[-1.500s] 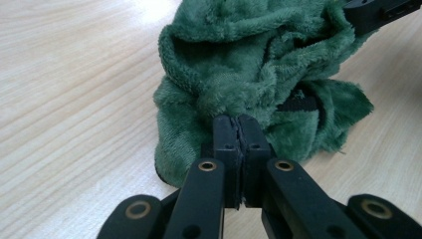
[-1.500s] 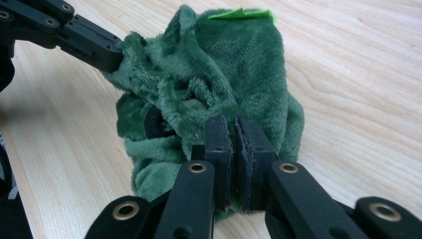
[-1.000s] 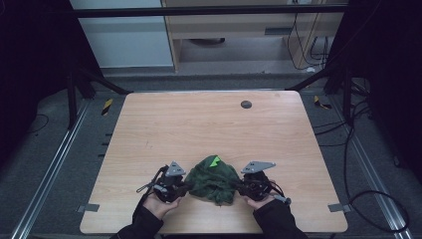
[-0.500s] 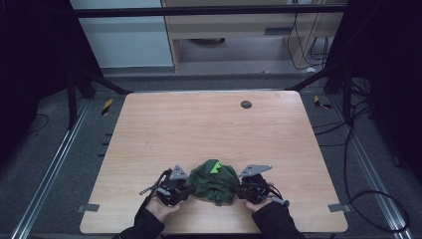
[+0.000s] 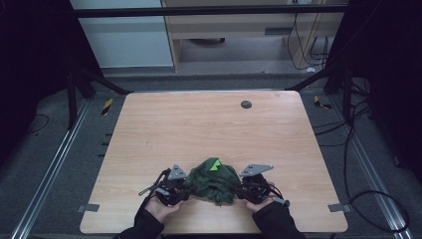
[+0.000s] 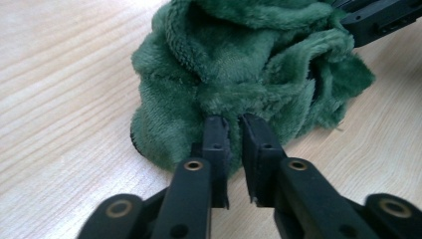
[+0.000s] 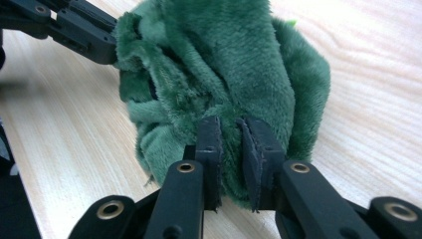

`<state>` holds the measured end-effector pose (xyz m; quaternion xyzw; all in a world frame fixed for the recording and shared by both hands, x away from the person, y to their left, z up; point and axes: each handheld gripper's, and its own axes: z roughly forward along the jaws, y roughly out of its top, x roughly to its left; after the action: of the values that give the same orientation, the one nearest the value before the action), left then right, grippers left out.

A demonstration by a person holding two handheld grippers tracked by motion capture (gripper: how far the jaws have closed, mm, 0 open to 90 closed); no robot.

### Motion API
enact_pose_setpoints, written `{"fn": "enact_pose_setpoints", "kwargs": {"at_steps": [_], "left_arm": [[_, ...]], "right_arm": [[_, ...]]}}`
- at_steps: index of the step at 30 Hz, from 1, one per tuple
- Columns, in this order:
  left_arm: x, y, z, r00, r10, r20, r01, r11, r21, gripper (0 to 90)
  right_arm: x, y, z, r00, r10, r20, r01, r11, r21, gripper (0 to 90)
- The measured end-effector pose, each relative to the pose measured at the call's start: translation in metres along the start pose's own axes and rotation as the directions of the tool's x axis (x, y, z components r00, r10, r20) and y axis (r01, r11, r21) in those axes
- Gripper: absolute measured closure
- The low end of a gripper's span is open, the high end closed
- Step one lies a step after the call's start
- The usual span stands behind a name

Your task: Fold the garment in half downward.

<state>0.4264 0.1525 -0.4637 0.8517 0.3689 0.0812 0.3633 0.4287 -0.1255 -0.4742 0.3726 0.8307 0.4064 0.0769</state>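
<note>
While the jaws of the left gripper [image 6: 234,122] have just been opening, they stand only a narrow gap apart in the left gripper view, their tips at the edge of a fold of the green plush cloth [image 6: 249,64], with no fabric visibly pinched in the gap between them. The right gripper [image 7: 233,124] matches it: its jaws have also just been opening and now leave a slim gap, tips set against the cloth [image 7: 224,64] without a clear pinch; whether the pads still brush the pile I cannot tell.

In the high view the left gripper [image 5: 183,185] sits at nine o'clock of the cloth [image 5: 213,178] and the right gripper [image 5: 245,188] at three o'clock, each held by a dark-sleeved hand coming in from six o'clock. The cloth lies bunched in a crumpled mound between them, resting on the wooden table [image 5: 199,129] near its six o'clock edge, slightly toward the middle. A small bright green tag [image 5: 215,164] shows at twelve o'clock on the mound.

In the left gripper view the other gripper's black jaws touch the cloth at about one o'clock; in the right gripper view the other gripper reaches it from eleven o'clock.

Farther out, a small dark round inset [image 5: 246,104] sits in the tabletop toward twelve o'clock, well apart from the cloth.
</note>
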Motion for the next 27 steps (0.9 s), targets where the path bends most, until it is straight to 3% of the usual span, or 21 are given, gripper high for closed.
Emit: {"fn": "enact_pose_setpoints", "kwargs": {"at_steps": [14,20,27], "left_arm": [[0.012,0.007,-0.030,0.9987,-0.042,-0.027,0.040,0.9950,-0.092,74.8],[0.023,0.014,-0.036,0.9960,-0.075,-0.048,0.069,0.9903,-0.121,78.8],[0.032,0.022,-0.033,0.9923,-0.078,-0.097,0.064,0.9879,-0.141,85.9]], "right_arm": [[-0.004,0.011,-0.025,0.9999,0.005,0.014,-0.004,0.996,-0.092,75.3],[-0.014,0.021,-0.031,0.9989,0.012,0.046,-0.006,0.991,-0.132,78.4],[-0.024,0.032,-0.029,0.9970,0.033,0.069,-0.023,0.990,-0.143,84.3]]}}
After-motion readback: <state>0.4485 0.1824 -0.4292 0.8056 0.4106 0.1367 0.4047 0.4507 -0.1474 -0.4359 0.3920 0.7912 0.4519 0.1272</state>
